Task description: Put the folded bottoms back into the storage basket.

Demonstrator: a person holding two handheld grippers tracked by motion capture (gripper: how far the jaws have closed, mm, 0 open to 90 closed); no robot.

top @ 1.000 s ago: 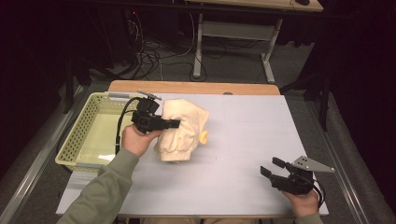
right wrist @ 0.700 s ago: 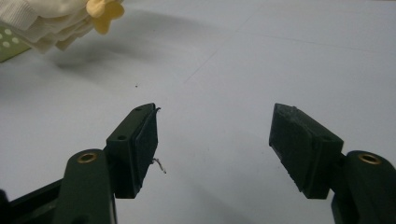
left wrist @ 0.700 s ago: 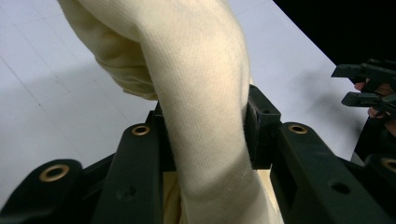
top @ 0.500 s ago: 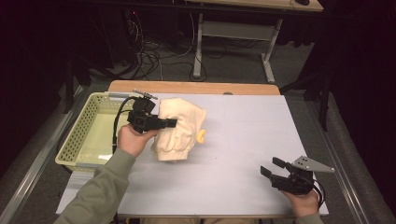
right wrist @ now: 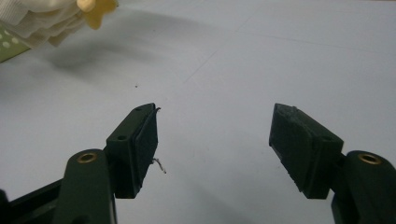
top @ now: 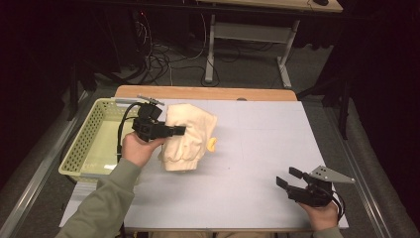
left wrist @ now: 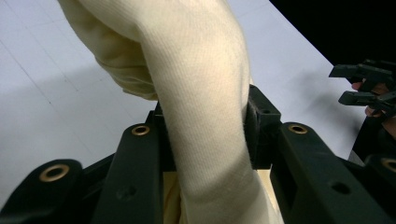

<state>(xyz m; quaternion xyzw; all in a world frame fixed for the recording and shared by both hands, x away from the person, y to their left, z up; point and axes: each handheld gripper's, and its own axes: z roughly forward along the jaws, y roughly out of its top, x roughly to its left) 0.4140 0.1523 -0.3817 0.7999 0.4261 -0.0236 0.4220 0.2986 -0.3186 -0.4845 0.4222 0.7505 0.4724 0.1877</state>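
A cream knitted garment (top: 190, 136) hangs bunched over the left part of the grey table top (top: 257, 148), with a small yellow piece (top: 212, 144) showing at its right edge. My left gripper (top: 177, 131) is shut on a thick fold of this garment (left wrist: 201, 107), and both pads press its sides in the left gripper view. My right gripper (top: 288, 177) rests near the table's front right corner, open, with nothing between its jaws (right wrist: 212, 140). The garment's lower edge (right wrist: 42, 18) and the yellow piece (right wrist: 95, 9) appear far off in the right gripper view.
A pale yellow-green perforated basket (top: 81, 148) stands at the table's left edge, beside my left hand. A wooden strip (top: 208, 92) runs along the table's far edge. Behind it are cables and a desk frame (top: 247, 34) on the dark floor.
My left gripper has shifted slightly with the garment, which hangs a little differently. The right gripper has stayed where it was.
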